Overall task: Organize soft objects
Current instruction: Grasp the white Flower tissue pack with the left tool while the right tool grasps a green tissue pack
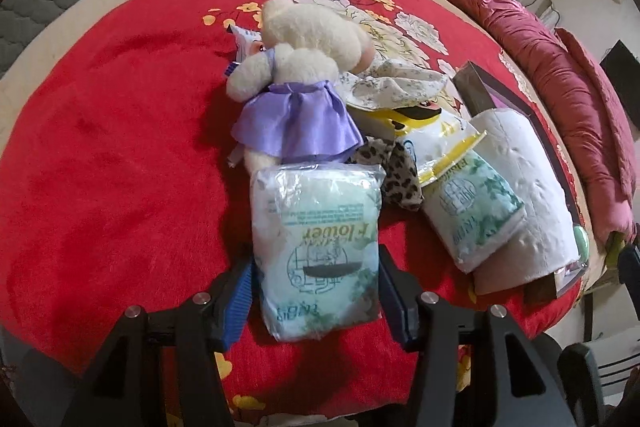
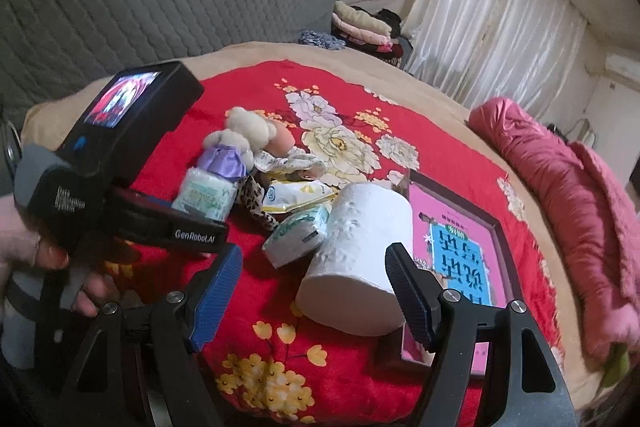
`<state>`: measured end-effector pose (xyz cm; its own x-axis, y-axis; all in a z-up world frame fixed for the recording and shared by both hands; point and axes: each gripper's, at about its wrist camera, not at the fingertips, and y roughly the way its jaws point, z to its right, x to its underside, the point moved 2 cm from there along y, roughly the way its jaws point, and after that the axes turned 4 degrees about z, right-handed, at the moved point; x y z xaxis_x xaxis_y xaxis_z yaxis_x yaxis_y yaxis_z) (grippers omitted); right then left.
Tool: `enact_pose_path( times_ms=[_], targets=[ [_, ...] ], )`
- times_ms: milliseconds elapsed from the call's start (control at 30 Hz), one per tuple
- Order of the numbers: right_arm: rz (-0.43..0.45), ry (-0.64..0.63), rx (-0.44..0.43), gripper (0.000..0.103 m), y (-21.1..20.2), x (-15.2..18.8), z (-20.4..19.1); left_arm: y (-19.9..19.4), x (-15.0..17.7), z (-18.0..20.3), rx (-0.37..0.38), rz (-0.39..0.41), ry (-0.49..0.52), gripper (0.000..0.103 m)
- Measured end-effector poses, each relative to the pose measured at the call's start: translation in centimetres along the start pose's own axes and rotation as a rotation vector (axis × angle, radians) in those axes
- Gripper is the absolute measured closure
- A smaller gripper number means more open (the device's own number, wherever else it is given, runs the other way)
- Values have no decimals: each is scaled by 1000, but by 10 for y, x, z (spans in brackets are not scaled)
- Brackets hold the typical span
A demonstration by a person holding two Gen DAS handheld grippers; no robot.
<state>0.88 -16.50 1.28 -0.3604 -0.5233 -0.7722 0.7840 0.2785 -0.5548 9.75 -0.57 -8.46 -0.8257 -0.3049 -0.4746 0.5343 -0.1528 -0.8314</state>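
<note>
1. The left gripper (image 1: 316, 291) tilts steeply down over the red blanket (image 1: 120, 147). Its jaws straddle a tissue pack (image 1: 316, 247); the right pad touches the pack's edge, but whether the left pad presses it I cannot tell.
2. From the right wrist view, a hand (image 2: 48, 255) holds that gripper's body, its screen facing up.
3. The tissue pack lies flat, its long axis running from the gripper towards the teddy (image 1: 296, 75), whose purple skirt touches the pack's far end.
4. The teddy lies on its front, head away from the pack.
5. The right gripper (image 2: 316, 291) slants down, its jaws spread wide and holding nothing. A paper roll (image 2: 360, 251) lies just beyond them.
6. The roll lies on its side, one flat end facing the right gripper, leaning against a pink framed board (image 2: 460, 251).
7. Right of the first pack lie a leopard-print cloth (image 1: 396, 171), a yellow-edged packet (image 1: 436, 139) and a second tissue pack (image 1: 476, 211) that slants against the roll.
</note>
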Motion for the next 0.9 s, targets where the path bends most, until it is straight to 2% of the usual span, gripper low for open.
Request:
enact_pose_path(
  times_ms=[100,233,367,533,900],
  targets=[
    [4,-79,19,28,6,0,-11,1,-2,-3,23,-1,-7,47],
    [-1,-201,38,28,19,2,-31,0,-5,-9,49,2,-12,53],
    [-24,-292,43,28,37,5,-44,-3,-6,-15,89,2,-25,55],
    [-57,-340,46,28,61,8,-50,-10,-7,-25,123,9,-36,55],
    [-104,-413,86,28,105,13,-53,-25,-9,-41,132,53,-46,55]
  ],
)
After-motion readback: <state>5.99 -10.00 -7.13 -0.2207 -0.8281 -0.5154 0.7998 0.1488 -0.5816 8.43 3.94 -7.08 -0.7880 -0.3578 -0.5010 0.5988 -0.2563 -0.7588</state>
